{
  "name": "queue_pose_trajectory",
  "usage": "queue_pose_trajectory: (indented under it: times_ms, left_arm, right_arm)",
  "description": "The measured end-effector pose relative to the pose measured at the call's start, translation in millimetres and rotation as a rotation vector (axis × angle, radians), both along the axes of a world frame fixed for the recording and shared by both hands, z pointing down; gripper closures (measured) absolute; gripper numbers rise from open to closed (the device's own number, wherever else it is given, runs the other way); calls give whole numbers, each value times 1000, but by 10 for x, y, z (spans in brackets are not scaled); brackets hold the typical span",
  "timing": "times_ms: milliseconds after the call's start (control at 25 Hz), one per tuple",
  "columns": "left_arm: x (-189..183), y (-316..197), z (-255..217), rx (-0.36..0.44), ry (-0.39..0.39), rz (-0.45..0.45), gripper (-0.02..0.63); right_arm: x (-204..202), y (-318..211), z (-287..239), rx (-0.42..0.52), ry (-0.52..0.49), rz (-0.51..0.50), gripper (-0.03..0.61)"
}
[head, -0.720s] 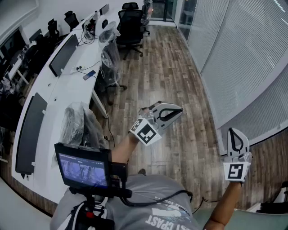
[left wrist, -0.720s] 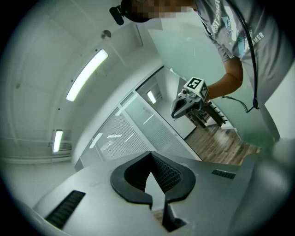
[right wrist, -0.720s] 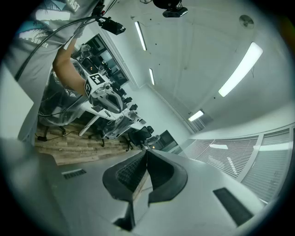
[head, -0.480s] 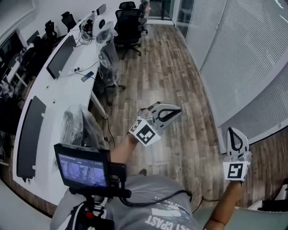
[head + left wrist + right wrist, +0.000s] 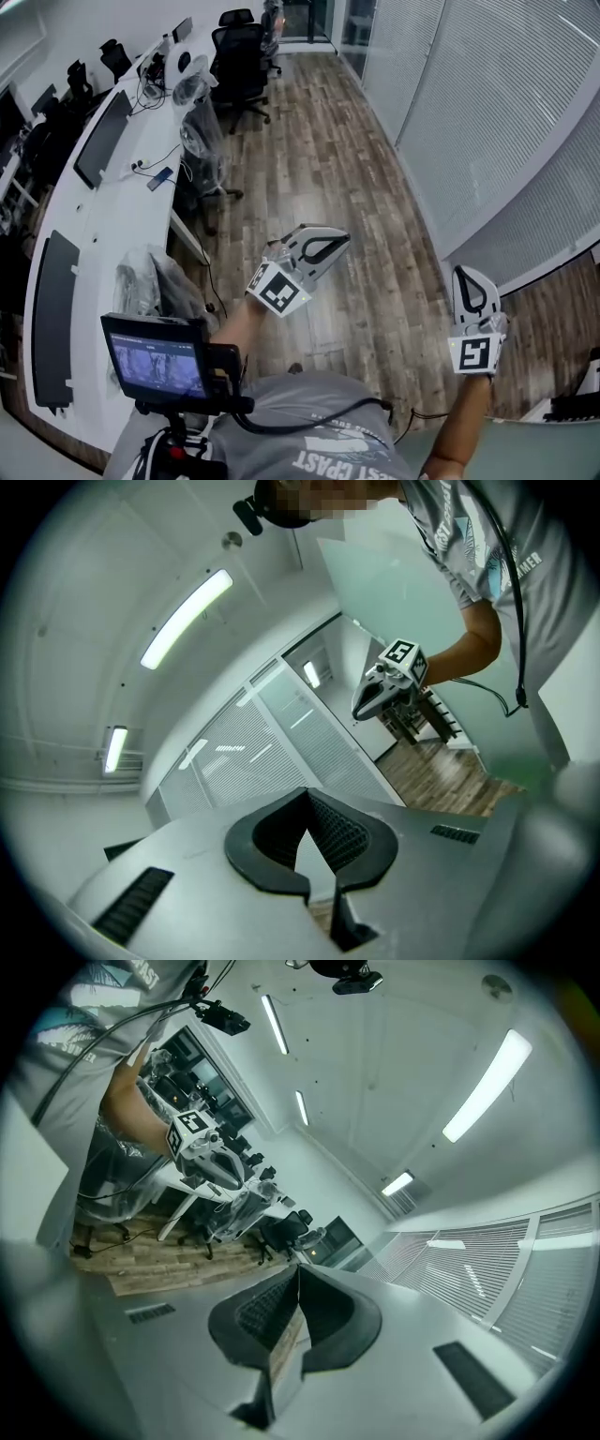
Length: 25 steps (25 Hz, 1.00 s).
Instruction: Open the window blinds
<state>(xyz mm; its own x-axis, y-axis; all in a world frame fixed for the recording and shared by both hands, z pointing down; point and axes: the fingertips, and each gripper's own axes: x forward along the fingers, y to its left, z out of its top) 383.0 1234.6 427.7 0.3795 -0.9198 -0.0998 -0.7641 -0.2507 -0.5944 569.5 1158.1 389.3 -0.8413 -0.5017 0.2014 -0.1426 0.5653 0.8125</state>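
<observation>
Window blinds [image 5: 487, 112] at 2 o'clock, slats closed. Two grippers: left gripper [image 5: 339, 242] at 6 o'clock, right gripper [image 5: 467, 274] at 4 o'clock, both clenched, empty, apart from blinds. Two monitors [image 5: 101, 139] at 9 o'clock.

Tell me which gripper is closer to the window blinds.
The right gripper: it is close by the lower edge of the blinds, while the left gripper is out over the middle of the wood floor.

Office room. Wood-plank floor [image 5: 328, 178] runs down the middle. Long white desk [image 5: 112, 202] on left with dark monitors [image 5: 101, 139]. Black office chairs [image 5: 239, 52] at far end, plastic-wrapped chair [image 5: 195, 117] beside the desk. White window blinds [image 5: 506, 103] cover the right wall. White ceiling [image 5: 112, 574], strip lights [image 5: 186, 619] on.
</observation>
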Motion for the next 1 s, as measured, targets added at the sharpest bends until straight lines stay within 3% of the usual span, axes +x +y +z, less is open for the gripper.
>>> queue_pose_trajectory:
  times_ms: [240, 360, 520, 680, 1000]
  left_arm:
    - [-227, -8, -78, 31, 17, -7, 611]
    - [-301, -138, -66, 21, 66, -24, 611]
    - [-303, -422, -57, 9, 65, -35, 611]
    - [-250, -940, -92, -10, 44, -56, 611]
    - [99, -2149, -152, -68, 19, -119, 611]
  right_arm:
    - [-48, 14, 2, -12, 3, -1, 574]
    - [25, -119, -27, -19, -4, 11, 574]
    - [138, -380, -31, -20, -27, 26, 574]
    - [235, -917, -30, -40, -78, 24, 574]
    - [755, -2231, 218, -37, -67, 50, 574]
